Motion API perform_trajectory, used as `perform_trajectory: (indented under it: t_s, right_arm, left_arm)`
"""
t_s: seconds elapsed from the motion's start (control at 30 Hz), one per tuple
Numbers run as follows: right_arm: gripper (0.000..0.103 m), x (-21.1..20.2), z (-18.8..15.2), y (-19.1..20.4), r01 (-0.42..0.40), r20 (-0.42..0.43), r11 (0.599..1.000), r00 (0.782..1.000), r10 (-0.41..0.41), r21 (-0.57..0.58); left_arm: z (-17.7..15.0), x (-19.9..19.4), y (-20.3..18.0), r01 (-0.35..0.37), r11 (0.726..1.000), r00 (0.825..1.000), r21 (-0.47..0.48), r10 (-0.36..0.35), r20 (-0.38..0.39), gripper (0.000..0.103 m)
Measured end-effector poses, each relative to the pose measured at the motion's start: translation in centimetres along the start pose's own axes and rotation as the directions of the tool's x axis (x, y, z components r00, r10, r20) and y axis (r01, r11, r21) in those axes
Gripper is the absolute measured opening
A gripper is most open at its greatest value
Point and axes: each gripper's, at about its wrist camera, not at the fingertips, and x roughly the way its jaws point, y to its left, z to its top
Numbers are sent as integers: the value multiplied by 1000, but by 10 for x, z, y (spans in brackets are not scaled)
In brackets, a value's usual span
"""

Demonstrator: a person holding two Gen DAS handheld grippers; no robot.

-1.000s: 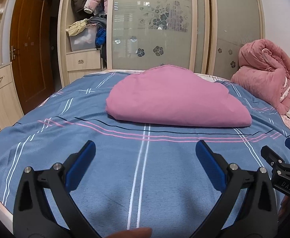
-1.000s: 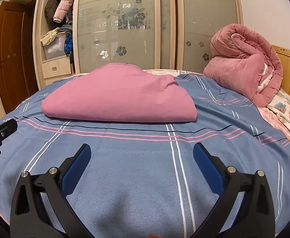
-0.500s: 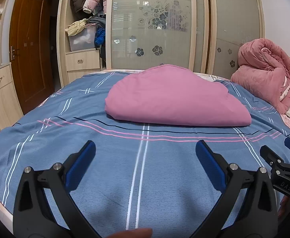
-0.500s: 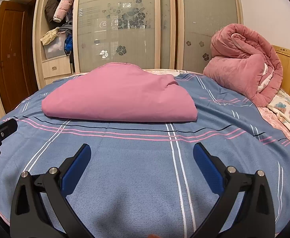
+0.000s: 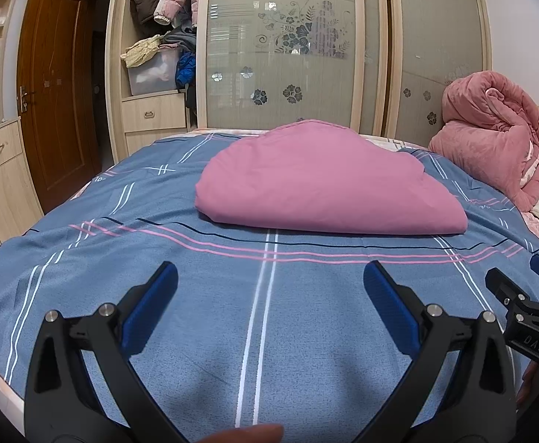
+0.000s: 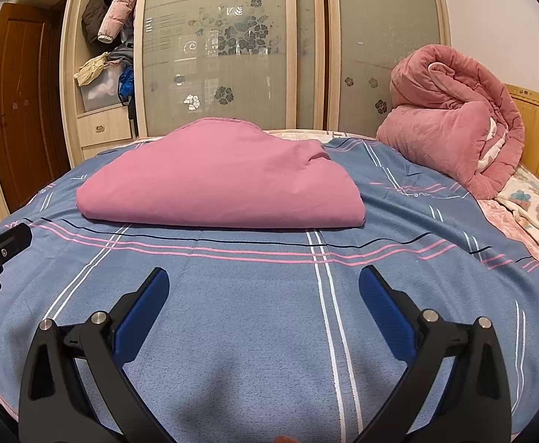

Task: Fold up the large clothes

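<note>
A folded pink cloth [image 5: 324,181] lies in a thick bundle on the blue striped bedsheet [image 5: 262,313], towards the far side of the bed; it also shows in the right wrist view [image 6: 217,181]. My left gripper [image 5: 269,277] is open and empty, held above the near part of the bed, well short of the cloth. My right gripper [image 6: 263,280] is open and empty too, beside the left one, equally short of the cloth. Each gripper's tip shows at the edge of the other's view.
A rolled pink quilt [image 5: 490,133] sits at the back right by the wooden headboard [image 6: 538,125]. A floral sheet [image 6: 535,210] lies at the right edge. A wardrobe [image 5: 299,48] with sliding glass doors stands behind the bed, a brown door [image 5: 55,85] at left.
Both grippers stay open and nearly still. The left view has drifted very slightly; the cloth has not moved.
</note>
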Motion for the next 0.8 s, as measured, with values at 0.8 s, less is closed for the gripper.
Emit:
perform_trajectory:
  t_s: [0.8]
  right_arm:
    - [102,0,0,-2,0,4,1000,1000,0,4]
  left_arm:
    - [-1,2,0,4,1000,1000,9,-4,-4,101]
